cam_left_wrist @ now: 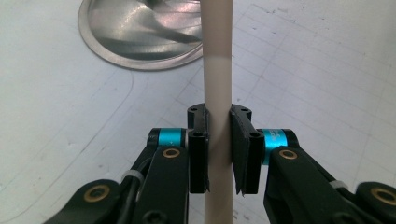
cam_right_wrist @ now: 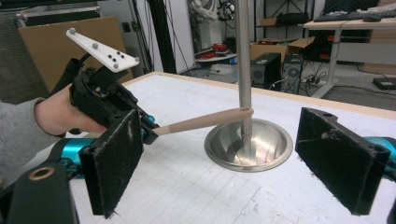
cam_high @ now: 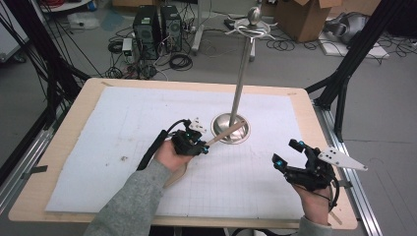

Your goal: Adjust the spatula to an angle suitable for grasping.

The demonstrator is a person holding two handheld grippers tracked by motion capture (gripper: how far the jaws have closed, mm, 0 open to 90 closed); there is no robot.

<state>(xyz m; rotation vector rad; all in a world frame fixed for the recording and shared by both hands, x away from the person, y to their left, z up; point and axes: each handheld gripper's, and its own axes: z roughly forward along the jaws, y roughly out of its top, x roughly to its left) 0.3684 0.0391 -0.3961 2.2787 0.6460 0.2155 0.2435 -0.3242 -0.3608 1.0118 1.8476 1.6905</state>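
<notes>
Left gripper (cam_high: 200, 146) clamped a pale wooden stick (cam_high: 227, 132), perhaps a spoon handle, angled toward the steel stand base (cam_high: 241, 136).

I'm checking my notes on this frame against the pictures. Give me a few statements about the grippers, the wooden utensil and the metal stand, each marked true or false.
1. The left gripper is clamped on the handle of the wooden utensil. True.
2. The right gripper is shut on the stand's pole. False: its jaws stand wide apart with nothing between them, off to the side of the stand.
3. The metal stand is upright on its round base. True.
4. The utensil's far end points away from the stand. False: it reaches toward the pole, above the base.
5. The stand lies beyond the table's edge. False: it stands on the white gridded mat.
</notes>
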